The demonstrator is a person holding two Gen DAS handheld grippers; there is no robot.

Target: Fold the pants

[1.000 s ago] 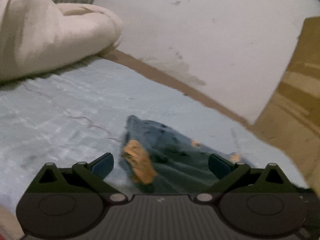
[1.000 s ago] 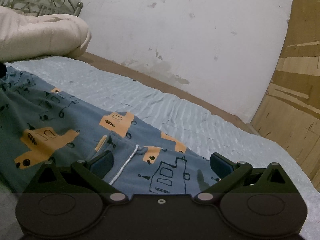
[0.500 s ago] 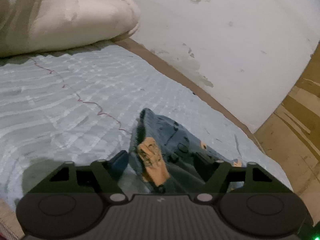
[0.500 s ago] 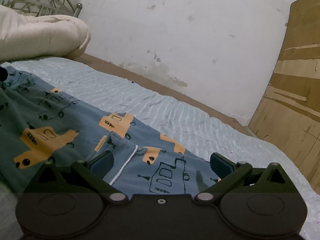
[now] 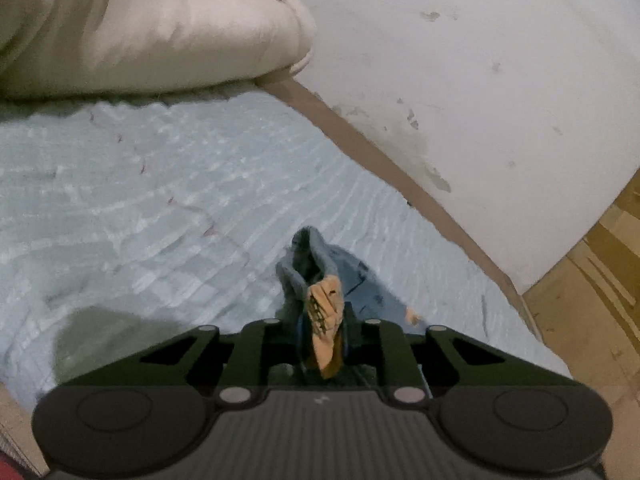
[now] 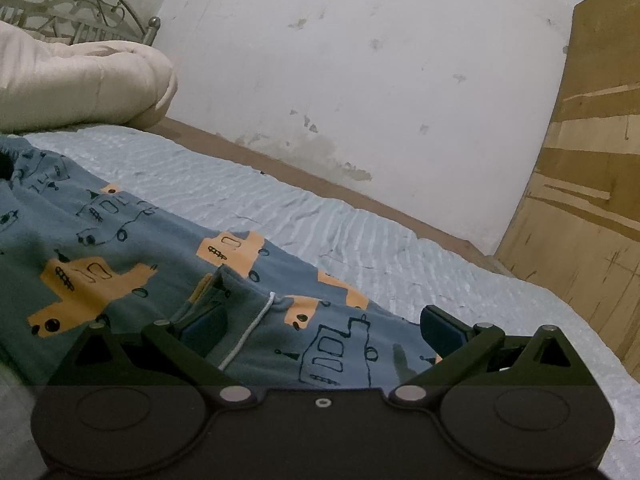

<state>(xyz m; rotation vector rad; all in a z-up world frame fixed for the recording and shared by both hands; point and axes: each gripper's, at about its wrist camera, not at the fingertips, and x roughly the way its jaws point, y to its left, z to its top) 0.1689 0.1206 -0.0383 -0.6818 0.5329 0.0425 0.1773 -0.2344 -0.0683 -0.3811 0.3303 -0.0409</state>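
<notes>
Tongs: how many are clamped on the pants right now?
1. The left tongs, whose jaws have just been closing, pinch a bunched edge of the pants. The right tongs stand open over the pants near the drawstring, gripping nothing.

A home bedroom: a bed under a pale blue ribbed sheet, a bulky cream quilt heaped before a curled wrought-metal headboard, a stained white plaster wall and a light wooden wardrobe panel alongside.
</notes>
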